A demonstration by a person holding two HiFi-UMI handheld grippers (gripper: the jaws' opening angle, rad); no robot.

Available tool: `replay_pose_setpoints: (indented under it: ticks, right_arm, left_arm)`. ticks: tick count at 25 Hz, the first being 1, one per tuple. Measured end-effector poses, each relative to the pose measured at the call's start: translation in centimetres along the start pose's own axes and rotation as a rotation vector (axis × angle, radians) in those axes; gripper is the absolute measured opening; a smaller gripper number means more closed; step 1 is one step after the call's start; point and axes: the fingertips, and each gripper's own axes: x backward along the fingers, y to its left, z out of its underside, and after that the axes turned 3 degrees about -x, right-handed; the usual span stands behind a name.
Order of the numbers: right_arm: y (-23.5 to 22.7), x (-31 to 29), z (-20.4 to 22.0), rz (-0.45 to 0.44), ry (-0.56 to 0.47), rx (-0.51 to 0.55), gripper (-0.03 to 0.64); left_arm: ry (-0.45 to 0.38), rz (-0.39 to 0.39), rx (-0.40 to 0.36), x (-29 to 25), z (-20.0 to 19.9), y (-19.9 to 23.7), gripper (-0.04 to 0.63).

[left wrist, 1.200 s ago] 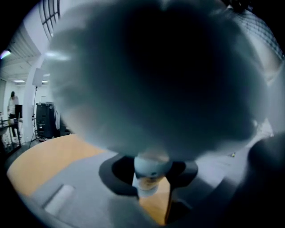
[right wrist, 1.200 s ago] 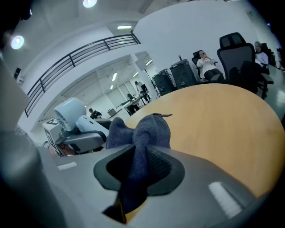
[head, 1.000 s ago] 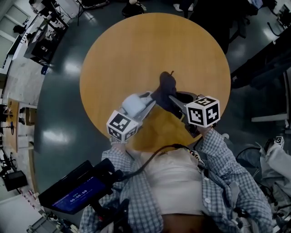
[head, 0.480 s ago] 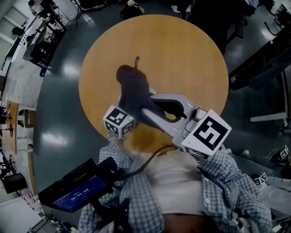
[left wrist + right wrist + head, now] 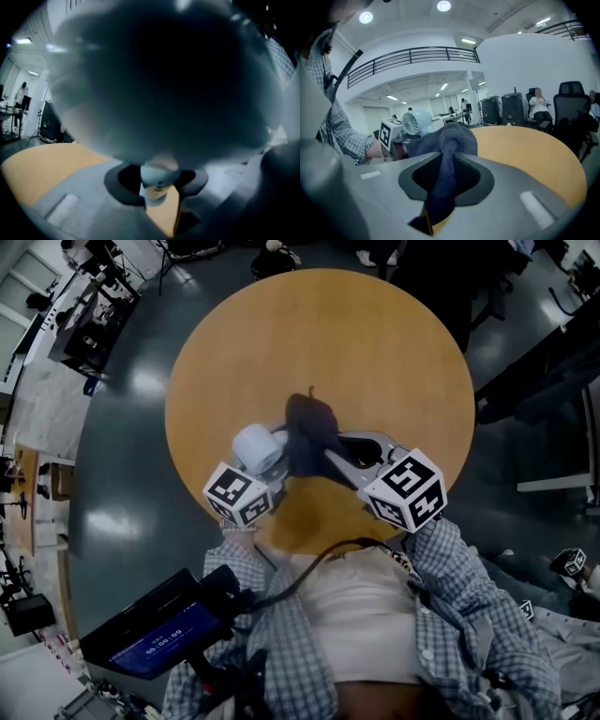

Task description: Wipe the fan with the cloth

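Head view: fan [image 5: 255,446] over the round tabletop [image 5: 328,334], dark cloth [image 5: 307,427] just beside it. Left gripper view: left tongs [image 5: 157,183] clamp the fan's stem (body fills frame). Right gripper view: right tongs [image 5: 443,174] pinch the cloth.

Wears a blue-and-white checked shirt [image 5: 473,610] with white buttons, open over a white top [image 5: 361,615]. Carries a dark cable [image 5: 300,576] slanting across the chest. Shows a left gripper [image 5: 157,180] and a right gripper [image 5: 444,171] in grey moulded plastic with black recessed pads, bearing white cubes printed with black square markers: left cube [image 5: 239,495], right cube [image 5: 405,489].
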Motion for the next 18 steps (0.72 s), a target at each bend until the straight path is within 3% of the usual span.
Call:
replay_pose_setpoints:
  ticks: [5,9,13,18]
  right_arm:
    - [-4.4,-0.8,5.0,0.061,0.107,-0.090,0.074]
    - [-6.8,0.2,6.5,0.102,0.153,-0.128,0.074]
    - [-7.0,3.5,-0.2,0.054,0.022,-0.081,0.074]
    - [-2.1,5.4,-12.8,-0.162,-0.166,0.085,0.074]
  left_arm:
    - [-0.043,0.042,0.008,-0.2,-1.4,-0.6,0.138]
    - [-0.015,0.084,-0.010,-0.2,-1.1,-1.1,0.138]
    - [0.014,0.156,-0.034,-0.5,-0.7,-2.0,0.138]
    - [0.029,0.248,-0.046,-1.1,-0.4,-3.8,0.138]
